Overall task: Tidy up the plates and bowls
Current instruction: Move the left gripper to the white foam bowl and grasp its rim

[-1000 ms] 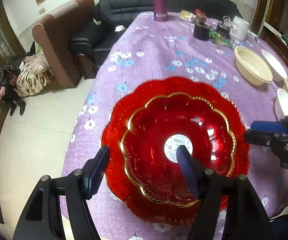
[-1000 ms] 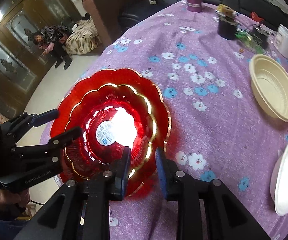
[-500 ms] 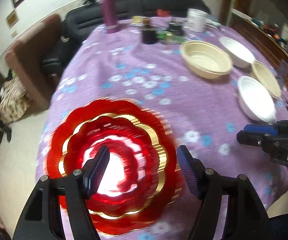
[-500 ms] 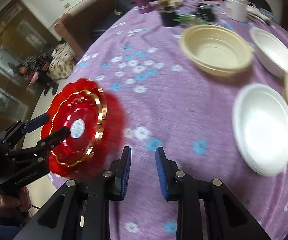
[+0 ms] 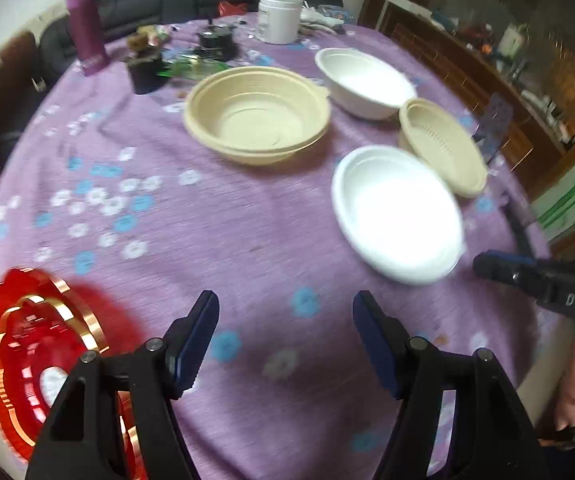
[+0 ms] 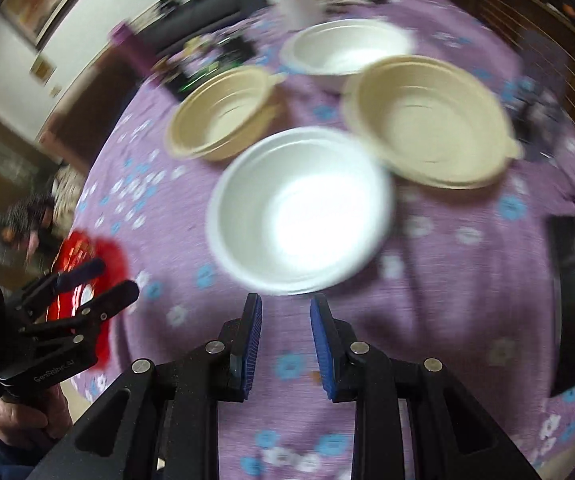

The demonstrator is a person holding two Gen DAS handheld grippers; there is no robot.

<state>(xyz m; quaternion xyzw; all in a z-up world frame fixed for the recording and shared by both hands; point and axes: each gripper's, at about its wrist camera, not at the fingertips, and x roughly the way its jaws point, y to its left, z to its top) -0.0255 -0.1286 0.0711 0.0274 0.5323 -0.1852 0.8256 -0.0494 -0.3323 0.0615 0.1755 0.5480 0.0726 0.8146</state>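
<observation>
Both tongs hang empty over the purple flowered tabletop: the left tongs gape wide, and the right tongs stand parted with a narrower gap. The red plate lies at the lower left of the left view. A white bowl sits mid-frame just beyond the right tongs, with two tan bowls and another white bowl behind it.

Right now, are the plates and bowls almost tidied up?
Not yet. The red plates sit stacked at the table edge. Both grippers, left and right, have open, empty jaws. Two white bowls and two tan bowls lie separate, unstacked.
</observation>
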